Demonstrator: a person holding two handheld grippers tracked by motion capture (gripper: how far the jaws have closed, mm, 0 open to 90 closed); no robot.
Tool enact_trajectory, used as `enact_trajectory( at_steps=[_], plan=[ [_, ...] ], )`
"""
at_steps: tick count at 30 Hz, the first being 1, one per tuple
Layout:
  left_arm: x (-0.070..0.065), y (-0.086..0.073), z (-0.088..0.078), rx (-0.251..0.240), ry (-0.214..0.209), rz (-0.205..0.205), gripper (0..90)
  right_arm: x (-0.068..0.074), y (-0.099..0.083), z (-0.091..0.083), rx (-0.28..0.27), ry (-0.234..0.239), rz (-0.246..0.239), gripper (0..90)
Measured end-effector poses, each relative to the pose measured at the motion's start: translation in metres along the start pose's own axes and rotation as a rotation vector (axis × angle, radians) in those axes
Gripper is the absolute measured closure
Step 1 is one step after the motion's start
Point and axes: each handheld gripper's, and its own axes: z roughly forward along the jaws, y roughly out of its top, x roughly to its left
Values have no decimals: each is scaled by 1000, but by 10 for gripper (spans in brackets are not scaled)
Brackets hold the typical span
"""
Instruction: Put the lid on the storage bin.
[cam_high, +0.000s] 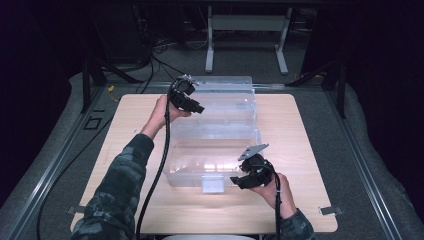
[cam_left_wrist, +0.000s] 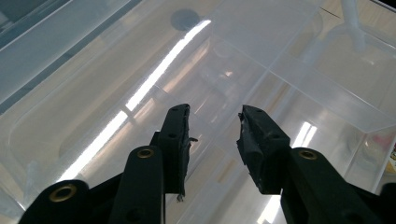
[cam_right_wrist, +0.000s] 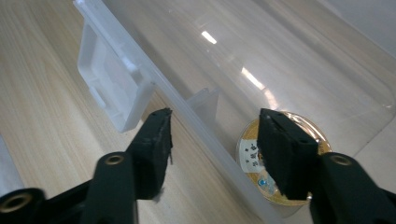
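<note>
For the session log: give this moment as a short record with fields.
surface: wooden table
main object: clear plastic box, lid open toward the person
latch: white tab on the lid's front edge
left gripper: open, over the box
right gripper: open, at the lid's edge
other item: round gold disc beside the right gripper

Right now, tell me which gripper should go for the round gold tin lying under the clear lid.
Right. The right gripper hovers open at the clear plastic box's front edge, with the round gold tin just past its jaws. The left gripper is open over the box's far compartments.
</note>
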Motion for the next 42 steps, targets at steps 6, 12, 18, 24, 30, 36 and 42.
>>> enact_trajectory(
  at_steps=[6, 12, 18, 24, 30, 36, 42],
  plan=[
    [1, -1, -1, 3, -15, -5, 699, 2, -1, 4, -15, 14, 2, 613],
    [0, -1, -1, 10, -19, -11, 716, 3, -1, 4, -15, 0, 0, 623],
    [-3, 2, -2, 29, -9, -14, 734, 3, -1, 4, -15, 5, 15, 625],
    [-4, 3, -4, 32, -21, -23, 744, 3, -1, 4, -20, -3, 25, 622],
    [-6, 5, -8, 45, -39, -23, 751, 2, -2, 5, -22, 4, 29, 623],
    [-7, 6, -10, 54, -44, -28, 754, 3, -2, 5, -29, -3, 31, 618],
    [-11, 9, -14, 70, -44, -16, 756, 4, -3, 5, -37, -6, 36, 610]
  ],
)
